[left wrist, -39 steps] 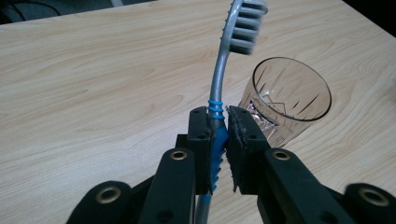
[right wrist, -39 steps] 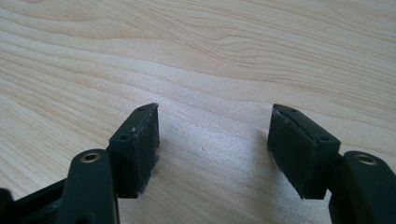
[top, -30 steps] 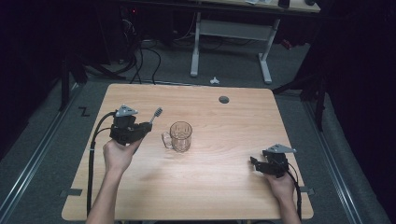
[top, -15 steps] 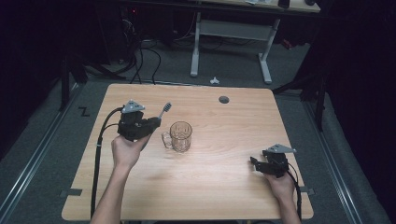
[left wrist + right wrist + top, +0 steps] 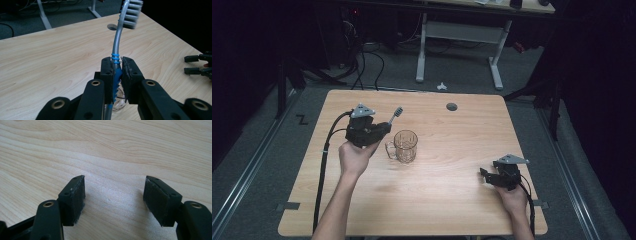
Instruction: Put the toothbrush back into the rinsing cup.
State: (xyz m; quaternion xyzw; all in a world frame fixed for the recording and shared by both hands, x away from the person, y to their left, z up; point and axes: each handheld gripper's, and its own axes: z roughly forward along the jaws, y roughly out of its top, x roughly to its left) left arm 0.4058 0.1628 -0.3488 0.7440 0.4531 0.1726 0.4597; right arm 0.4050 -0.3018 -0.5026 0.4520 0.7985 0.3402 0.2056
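Note:
My left gripper point(image 5: 384, 129) point(image 5: 117, 65) is shut on a grey and blue toothbrush point(image 5: 395, 115) point(image 5: 119, 37). Its bristle head points up and away, and its blue handle runs down between the pads. Just right of that gripper a clear glass mug point(image 5: 405, 146) stands upright on the wooden table point(image 5: 452, 200), handle toward the left hand. Part of the mug shows below the jaws in the left gripper view. My right gripper point(image 5: 484, 175) point(image 5: 115, 195) rests low at the table's right front, open, with only bare wood between its pads.
A dark round cable hole point(image 5: 452, 106) point(image 5: 111, 26) sits near the table's far edge. Beyond the table stand white desk legs point(image 5: 421, 50) and cables on the grey floor. The right gripper's jaws point(image 5: 197, 65) appear at the right edge of the left gripper view.
The left hand has carried the toothbrush to the right and a little away, closer to the mug. The right hand has stayed put.

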